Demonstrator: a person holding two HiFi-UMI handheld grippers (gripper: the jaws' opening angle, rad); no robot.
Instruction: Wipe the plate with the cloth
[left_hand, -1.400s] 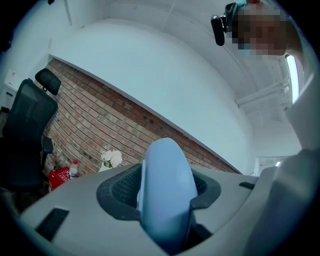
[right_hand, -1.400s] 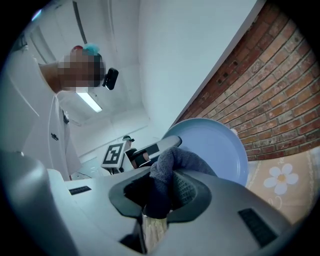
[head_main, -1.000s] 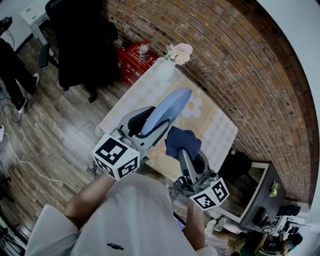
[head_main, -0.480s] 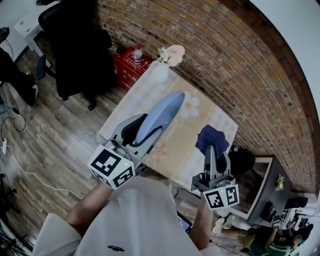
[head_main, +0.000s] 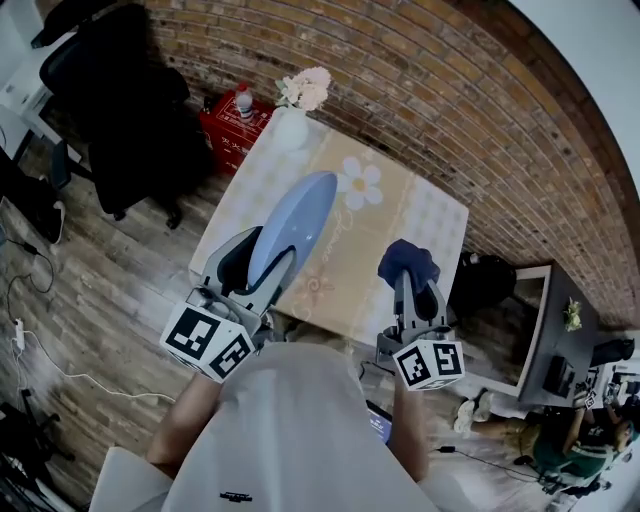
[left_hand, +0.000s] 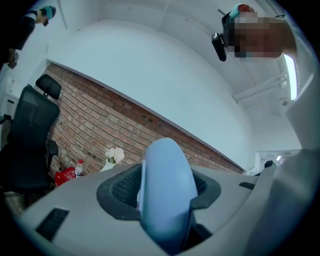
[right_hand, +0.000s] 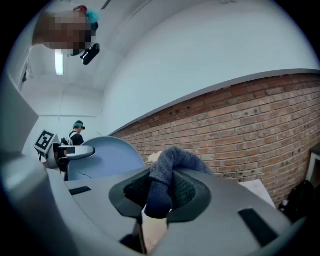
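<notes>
Left gripper (head_main: 255, 268): jaws are closed on the lower edge of the pale blue plate (head_main: 293, 225). In the left gripper view the plate is seen wedged between the two dark pads, its rim rising up out of the jaws. The plate is held on edge and tilted, off the table (head_main: 400, 215), over the table's left half. The marker cube (head_main: 207, 343) of this gripper is seen nearest the person's body.

Right gripper (head_main: 408, 283): jaws are clamped on the dark blue cloth (head_main: 407, 260). In the right gripper view a fold of the cloth is seen pinched between the pads, with the rest bunched over the top of the jaws. The cloth is held over the table's near right part. The second marker cube (head_main: 430, 363) is seen below it.

Plate to cloth: no contact is noted; a strip of bare tabletop is visible between them in the head view. In the right gripper view the plate is seen to the left of the cloth, apart from it.

Surroundings: the table is covered with a pale patterned cloth bearing a flower print. A white vase (head_main: 291, 130) with pale flowers (head_main: 306, 87) is placed at the far corner. A red box (head_main: 225, 128) with a bottle (head_main: 243, 100) on it is seen beside that corner, against the brick wall (head_main: 450, 110). A black office chair (head_main: 120, 100) is seen on the wooden floor (head_main: 90, 280) at left
</notes>
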